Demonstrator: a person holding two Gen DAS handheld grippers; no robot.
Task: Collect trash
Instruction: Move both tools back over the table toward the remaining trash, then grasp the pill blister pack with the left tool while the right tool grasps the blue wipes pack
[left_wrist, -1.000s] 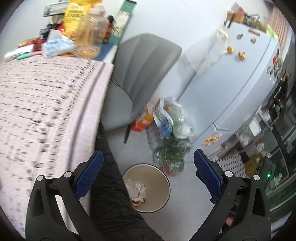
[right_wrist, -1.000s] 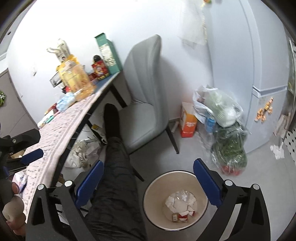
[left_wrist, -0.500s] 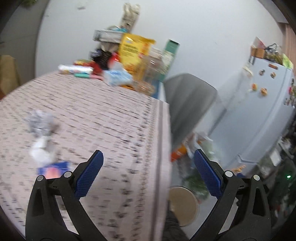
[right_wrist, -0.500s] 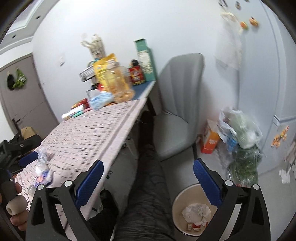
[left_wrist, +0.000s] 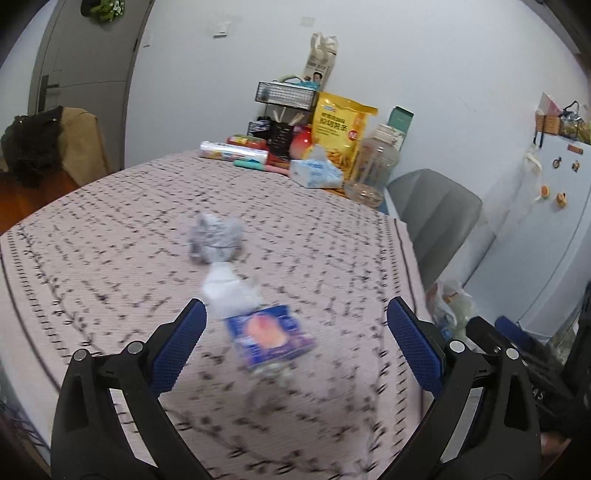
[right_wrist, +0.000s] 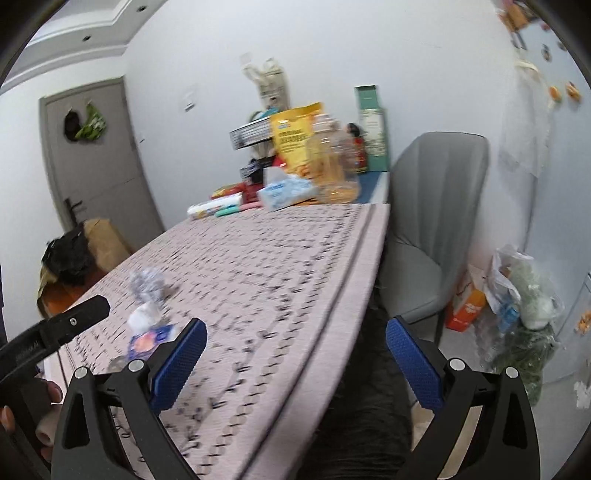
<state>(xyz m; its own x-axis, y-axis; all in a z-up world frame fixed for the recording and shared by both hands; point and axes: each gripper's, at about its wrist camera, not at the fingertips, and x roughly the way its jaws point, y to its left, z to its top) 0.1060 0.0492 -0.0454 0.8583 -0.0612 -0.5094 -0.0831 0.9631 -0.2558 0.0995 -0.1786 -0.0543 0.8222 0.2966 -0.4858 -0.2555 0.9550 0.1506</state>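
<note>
Left gripper (left_wrist: 295, 343): jaws spread wide, nothing between them, above the table (left_wrist: 110, 236). Its blue pads (left_wrist: 177, 350) flank a blue wrapper (left_wrist: 271, 334) lying flat on the pink patterned tablecloth; no contact visible.

Trash, all motion-blurred:
- blue wrapper: squarish, orange-pink picture in the middle, crinkled clear edge on the near side.
- white crumpled paper (left_wrist: 227, 286): just behind the wrapper, looks to be touching it.
- grey-white crumpled ball (left_wrist: 214, 236): further back, next to the white one.

The three sit in a rough line running away from the left gripper, mid-table.

Right gripper (right_wrist: 295, 350): jaws also wide apart, empty, over the table's right edge with a dark trouser leg (right_wrist: 365, 413) below. In that view the trash sits left of its left finger, and the left gripper's black arm plus fingertips of a hand (right_wrist: 22, 417) show at far left.

Far end of table: yellow snack bag (left_wrist: 340, 129), tissue pack (left_wrist: 314, 173), clear jar (left_wrist: 376, 162). Grey chair (left_wrist: 439, 218) off the right side.
</note>
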